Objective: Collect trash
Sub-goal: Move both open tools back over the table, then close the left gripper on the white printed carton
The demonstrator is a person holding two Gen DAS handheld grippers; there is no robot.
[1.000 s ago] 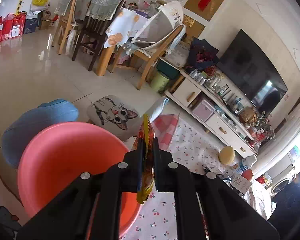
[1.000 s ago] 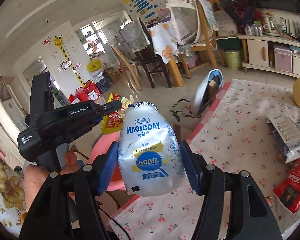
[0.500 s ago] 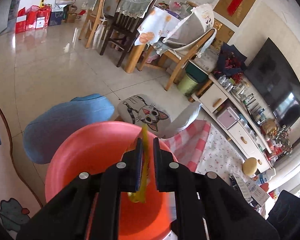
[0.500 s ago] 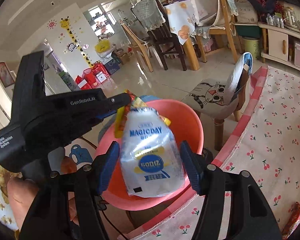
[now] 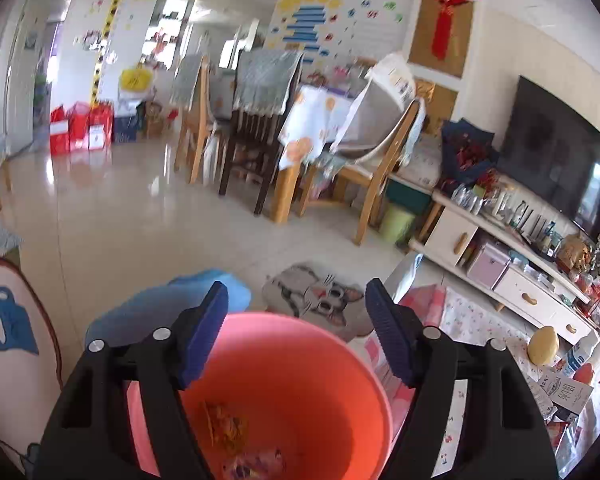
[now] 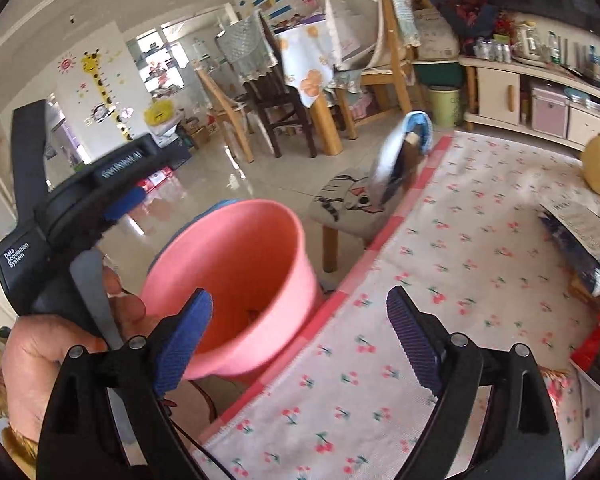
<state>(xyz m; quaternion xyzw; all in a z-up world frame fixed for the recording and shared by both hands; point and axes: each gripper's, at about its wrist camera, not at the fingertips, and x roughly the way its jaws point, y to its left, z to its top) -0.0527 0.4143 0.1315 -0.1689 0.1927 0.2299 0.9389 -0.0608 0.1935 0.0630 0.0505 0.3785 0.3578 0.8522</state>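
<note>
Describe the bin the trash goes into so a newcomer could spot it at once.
Find the cherry-print tablecloth; just off its pink-checked edge stands the pink bucket, beside the cat-cushion stool. It is the only round, open, salmon-pink container there, with wrappers at the bottom.

Opening left tool [image 5: 296,334] above pink bin [image 5: 352,364]

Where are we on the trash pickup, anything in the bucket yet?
Done: wrappers lie in the pink bucket. In hand: nothing; the left gripper and right gripper are both opening, with nothing between the jaws. Left: packets and a red wrapper remain on the cherry-print cloth.
</note>
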